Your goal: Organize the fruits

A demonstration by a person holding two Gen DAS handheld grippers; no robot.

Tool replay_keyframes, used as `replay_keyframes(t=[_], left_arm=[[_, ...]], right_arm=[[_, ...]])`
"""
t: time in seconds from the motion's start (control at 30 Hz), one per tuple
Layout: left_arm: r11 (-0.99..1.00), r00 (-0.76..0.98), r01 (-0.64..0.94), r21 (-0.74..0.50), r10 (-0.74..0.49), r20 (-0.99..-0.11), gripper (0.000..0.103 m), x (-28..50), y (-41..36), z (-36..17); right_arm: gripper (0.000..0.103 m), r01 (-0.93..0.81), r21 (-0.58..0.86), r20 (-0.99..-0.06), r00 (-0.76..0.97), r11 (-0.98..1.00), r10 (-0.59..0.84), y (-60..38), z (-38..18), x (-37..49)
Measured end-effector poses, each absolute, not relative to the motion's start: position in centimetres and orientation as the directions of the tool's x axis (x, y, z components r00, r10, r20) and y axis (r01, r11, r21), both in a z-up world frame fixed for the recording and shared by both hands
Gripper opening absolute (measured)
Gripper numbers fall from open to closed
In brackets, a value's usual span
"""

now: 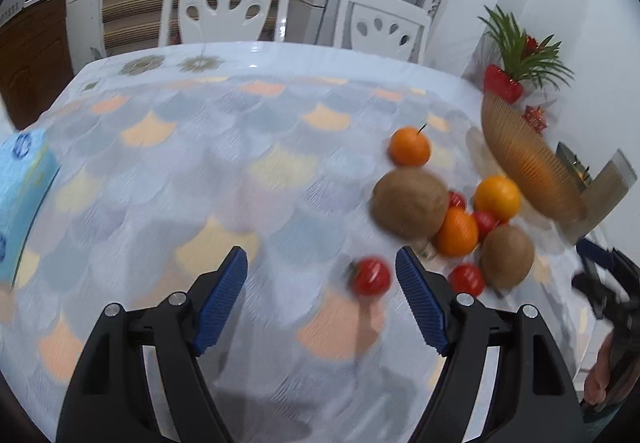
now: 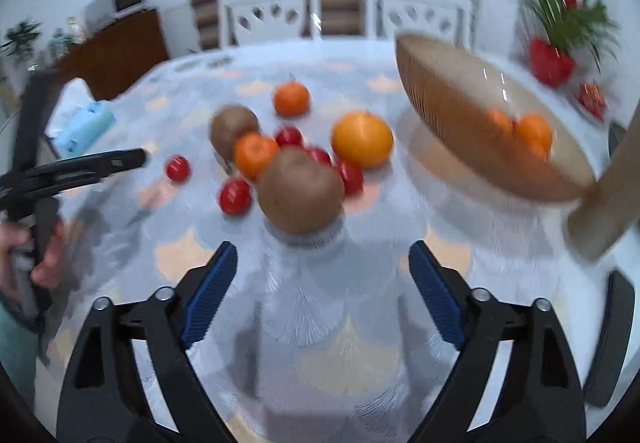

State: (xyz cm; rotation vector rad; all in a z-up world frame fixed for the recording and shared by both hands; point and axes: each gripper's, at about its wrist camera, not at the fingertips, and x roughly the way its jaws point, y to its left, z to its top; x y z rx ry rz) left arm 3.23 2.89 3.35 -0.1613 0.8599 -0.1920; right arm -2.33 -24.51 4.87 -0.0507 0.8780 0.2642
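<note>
Loose fruit lies on the patterned tablecloth: a near kiwi (image 2: 301, 190), a far kiwi (image 2: 233, 130), a big orange (image 2: 362, 139), mandarins (image 2: 291, 98) and several small tomatoes. My left gripper (image 1: 321, 265) is open, and a red tomato (image 1: 370, 276) lies between its blue fingertips, nearer the right one. My right gripper (image 2: 322, 258) is open and empty, just short of the near kiwi. A ribbed tan bowl (image 2: 436, 95) at the right looks tilted and holds mandarins (image 2: 534, 131). The left gripper (image 2: 80, 167) shows at the left of the right wrist view.
A blue tissue pack (image 1: 20, 195) lies at the table's left edge. A red vase with a green plant (image 1: 505, 83) stands behind the bowl. Two white chairs (image 1: 224, 7) stand beyond the far edge. A tan block (image 2: 604, 211) sits by the bowl.
</note>
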Motion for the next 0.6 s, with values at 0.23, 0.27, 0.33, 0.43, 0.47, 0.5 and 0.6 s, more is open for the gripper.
replay_keyframes(t=[0.23, 0.27, 0.33, 0.43, 0.47, 0.5, 0.6], left_arm=[[0.979, 0.656, 0.038, -0.200, -0.175, -0.734, 0.079, 1.6, 3.5, 2.0], [0.983, 0.660, 0.023, -0.182, -0.152, -0.735, 0.079, 1.5, 3.5, 1.5], [0.984, 0.656, 0.004, -0.181, -0.139, -0.742, 0.080, 1.4, 3.7, 1.2], [0.985, 0.686, 0.024, -0.170, -0.140, -0.714, 0.088, 0.9, 3.5, 1.7], [0.986, 0.692, 0.026, -0.163, -0.135, -0.709, 0.088, 0.8, 3.4, 1.8], [0.987, 0.694, 0.026, -0.156, -0.130, -0.708, 0.088, 0.7, 3.3, 1.8], [0.989, 0.696, 0.032, -0.142, -0.124, -0.708, 0.088, 0.7, 3.0, 1.9]], right_arm=[[0.100, -0.216, 0.094, -0.839, 0.508, 0.972, 0.194, -22.6, 1.8, 0.9], [0.100, -0.202, 0.076, -0.841, 0.512, 0.976, 0.172, -22.3, 1.5, 1.4], [0.100, -0.197, 0.011, -0.847, 0.518, 0.980, 0.114, -21.6, 0.9, 2.0], [0.100, -0.206, -0.038, -0.832, 0.549, 0.978, 0.083, -20.9, 0.8, 2.0], [0.100, -0.203, -0.024, -0.826, 0.556, 0.979, 0.095, -21.2, 0.7, 1.8], [0.100, -0.206, -0.002, -0.823, 0.557, 0.978, 0.116, -21.5, 0.6, 1.6], [0.100, -0.219, -0.002, -0.811, 0.571, 0.976, 0.127, -21.7, 0.4, 1.0]])
